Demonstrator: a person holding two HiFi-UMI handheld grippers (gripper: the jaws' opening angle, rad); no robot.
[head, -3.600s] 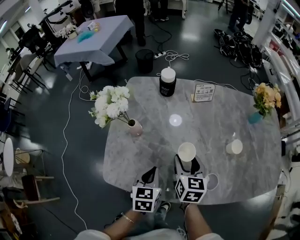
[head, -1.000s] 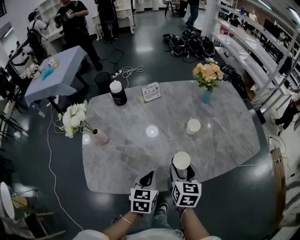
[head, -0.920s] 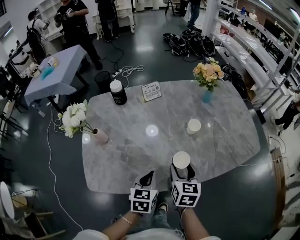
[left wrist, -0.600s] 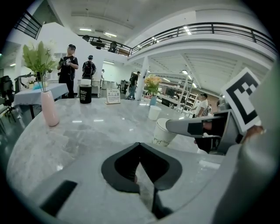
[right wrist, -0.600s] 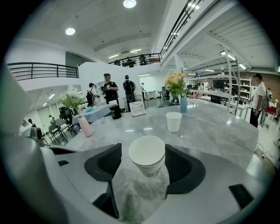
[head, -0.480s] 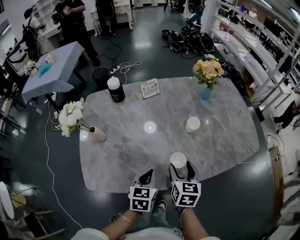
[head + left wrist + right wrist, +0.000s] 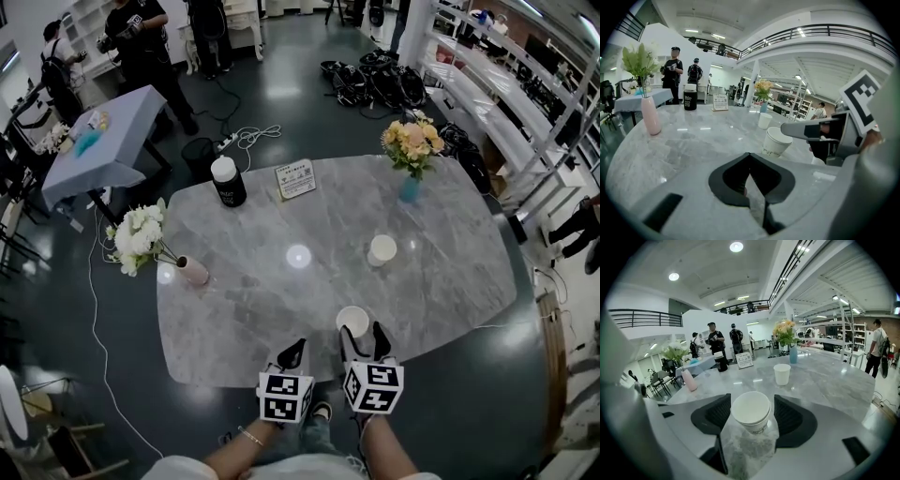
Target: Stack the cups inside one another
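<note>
Grey marbled stone makes up the table [image 7: 281,300], and near its front edge a white paper cup [image 7: 352,319] stands upright, right between the two jaws of the right gripper [image 7: 362,335]. Seen from that gripper's own view, the jaws have just been opening and now stand wide. A sliver of tabletop shows on either side of the cup, so the pads are off it and the cup is let go. Its rim looks doubled along one side, as though another cup might sit inside it, but I cannot tell for sure. A second white cup [image 7: 382,249] stands upright farther out on the table, well apart from the first and open end up. It is on the side toward the blue vase [image 7: 410,187] of peach and yellow flowers near the far right edge. The left gripper [image 7: 296,350] hangs just beside the right one, over the table's near edge. Its jaws are pressed together tip to tip with nothing between them. At the left edge stands a pink vase [image 7: 194,272] with white flowers leaning out over the side. At the far edge a black canister [image 7: 228,183] with a white lid stands near a small upright card [image 7: 295,178].
</note>
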